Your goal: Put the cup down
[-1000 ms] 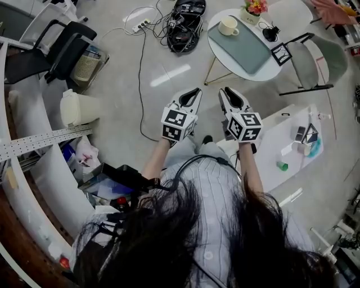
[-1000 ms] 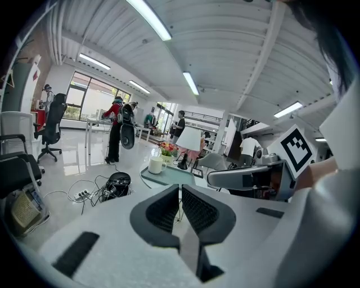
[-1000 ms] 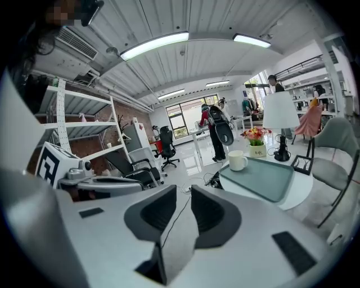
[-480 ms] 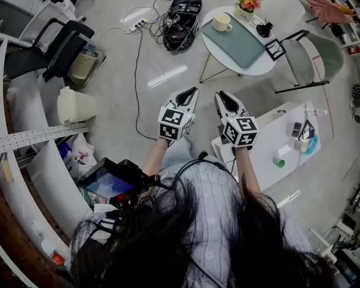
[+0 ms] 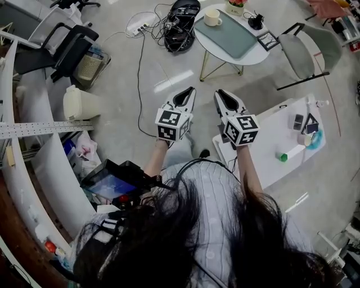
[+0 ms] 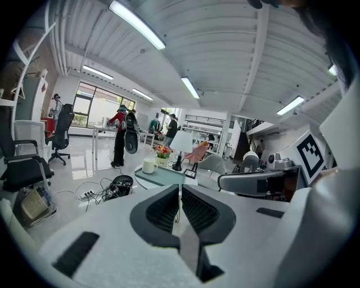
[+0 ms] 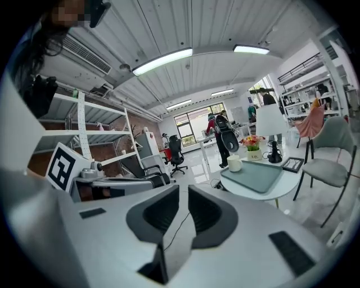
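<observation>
Round white table (image 5: 256,55), green tray (image 5: 232,35), cream cup (image 5: 212,18), flower pot (image 5: 236,5), small frame (image 5: 267,40) on top.

In the head view, the small pot of flowers (image 5: 237,4) on the round white table (image 5: 247,59) is cut off by the top edge, long dark hair (image 5: 185,242) covers the person's shoulders, and the little objects on the white rectangular table (image 5: 270,152) are too small to identify.

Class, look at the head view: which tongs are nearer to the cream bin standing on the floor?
Left. The left tongs are to the right of the cream bin in the head view. The right tongs are even farther right, beyond the left ones.
</observation>
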